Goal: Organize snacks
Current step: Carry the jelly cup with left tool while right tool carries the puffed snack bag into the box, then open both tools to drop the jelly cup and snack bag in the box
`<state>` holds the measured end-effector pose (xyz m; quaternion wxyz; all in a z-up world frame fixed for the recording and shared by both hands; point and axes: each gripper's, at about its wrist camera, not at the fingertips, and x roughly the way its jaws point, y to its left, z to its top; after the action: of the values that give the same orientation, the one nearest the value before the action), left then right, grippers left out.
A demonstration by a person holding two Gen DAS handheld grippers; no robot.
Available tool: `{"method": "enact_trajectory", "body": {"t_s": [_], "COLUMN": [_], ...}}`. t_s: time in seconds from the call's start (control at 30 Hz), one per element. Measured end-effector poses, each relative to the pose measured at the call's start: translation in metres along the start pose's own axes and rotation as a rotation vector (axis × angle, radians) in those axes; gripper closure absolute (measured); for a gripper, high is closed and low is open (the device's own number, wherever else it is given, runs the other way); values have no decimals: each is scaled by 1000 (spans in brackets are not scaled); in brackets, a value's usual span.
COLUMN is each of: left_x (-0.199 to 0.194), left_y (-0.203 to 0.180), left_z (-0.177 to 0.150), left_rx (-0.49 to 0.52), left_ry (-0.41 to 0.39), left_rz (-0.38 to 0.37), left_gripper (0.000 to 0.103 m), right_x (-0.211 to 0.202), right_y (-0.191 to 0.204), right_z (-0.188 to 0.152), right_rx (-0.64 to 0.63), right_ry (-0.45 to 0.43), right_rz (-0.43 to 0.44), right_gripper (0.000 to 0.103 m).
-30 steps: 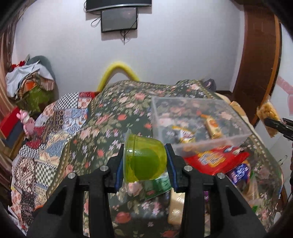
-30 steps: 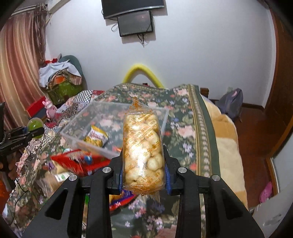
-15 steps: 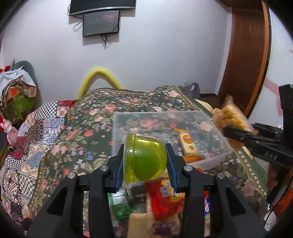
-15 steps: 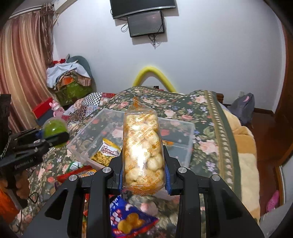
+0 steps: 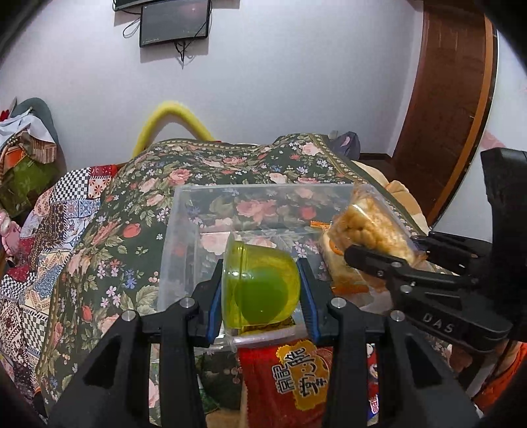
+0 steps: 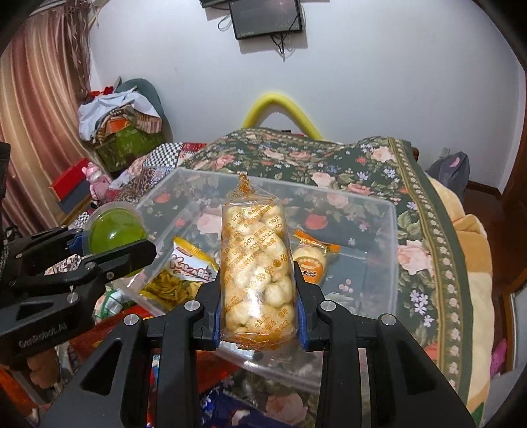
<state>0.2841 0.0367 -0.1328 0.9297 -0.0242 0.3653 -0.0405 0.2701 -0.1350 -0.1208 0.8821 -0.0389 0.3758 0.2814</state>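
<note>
Holding snacks over clear storage bin [image 6: 393,210] | left gripper [image 5: 260,289] clamps slippery, rigid green jelly cup [image 5: 260,286] at 9 o'clock | right gripper [image 6: 258,296] pinches light, crushable puff-snack packet [image 6: 255,263] mid-sides, centre.

Your red snack packet [image 5: 296,378] is cut off by the bottom edge and partly hidden behind the left gripper [image 5: 262,289]. Blue wrapper [image 6: 217,408]: mostly hidden below the right gripper [image 6: 258,296]; print unreadable. Wall screen [image 6: 266,16]: cropped at top.
</note>
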Motion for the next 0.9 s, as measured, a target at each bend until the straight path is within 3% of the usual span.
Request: {"method": "enact_trajectory", "body": {"t_s": [0.33,0.57,0.7,0.9], "left_x": [16,1,-15,-45], "left_y": [9,0,-5,-6], "left_z": [1,5,6,5], "left_rx": [-47,8,27,19], "left_ry": [50,2,-25,-59], "left_rz": [-18,13,23,29], "left_gripper": [63,63,63,63], "right_x": [13,7,-10,-39], "right_y": [2,3,8,9], "right_z": [-1,-1,2,2], "right_rx": [-17,-20,-49,-46], "right_ry": [41,37,-2,-42], "right_rz": [-26,-23,-56,-44], "right_gripper": [73,68,58,57]}}
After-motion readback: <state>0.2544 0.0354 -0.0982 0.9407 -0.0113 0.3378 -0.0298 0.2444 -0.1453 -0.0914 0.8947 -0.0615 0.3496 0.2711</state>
